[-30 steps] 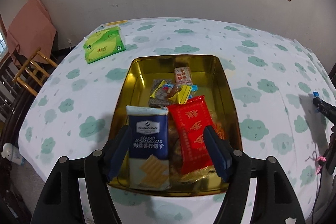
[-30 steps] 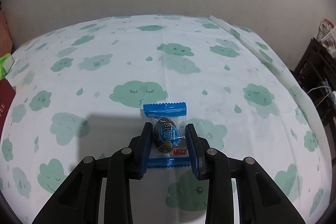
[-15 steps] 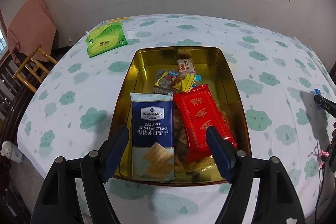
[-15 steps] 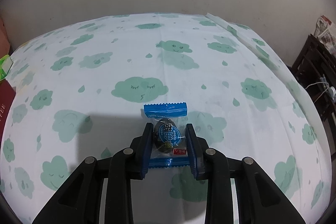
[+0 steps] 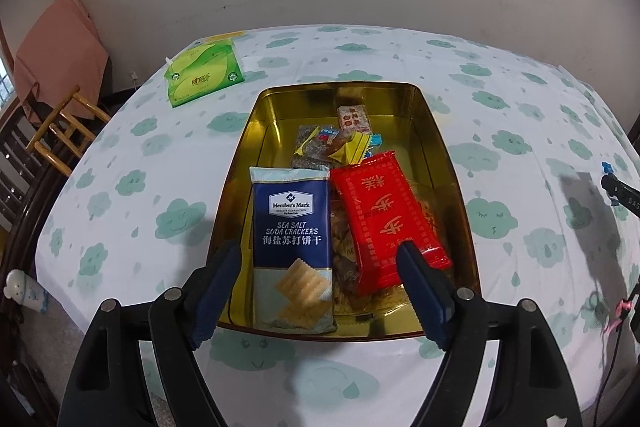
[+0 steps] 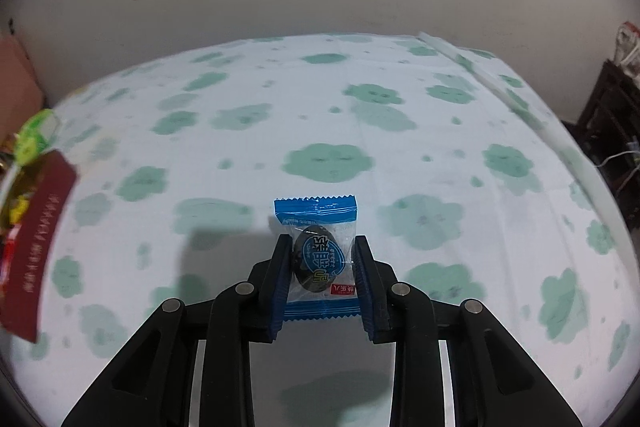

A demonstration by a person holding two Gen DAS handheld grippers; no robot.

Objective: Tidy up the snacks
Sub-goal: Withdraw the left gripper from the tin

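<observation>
A gold tin [image 5: 440, 131] sits on the cloud-print tablecloth and holds a blue sea salt cracker pack [image 5: 291, 227], a red packet [image 5: 384, 211] and several small sweets [image 5: 332, 143]. My left gripper [image 5: 320, 283] is open and empty, above the tin's near edge. My right gripper [image 6: 321, 273] is shut on a small blue-ended sweet packet [image 6: 318, 251] and holds it above the tablecloth. The tin's dark red outer wall [image 6: 36, 239] shows at the left edge of the right wrist view.
A green tissue pack [image 5: 204, 77] lies at the table's far left. A wooden chair [image 5: 60, 123] with a pink cloth stands off the left edge. The right gripper's tip [image 5: 620, 193] shows at the right. Dark furniture [image 6: 616, 115] stands to the right of the table.
My left gripper has drawn back and up from the tin. My right gripper has lifted the sweet packet and swung left, so the tin's side came into view.
</observation>
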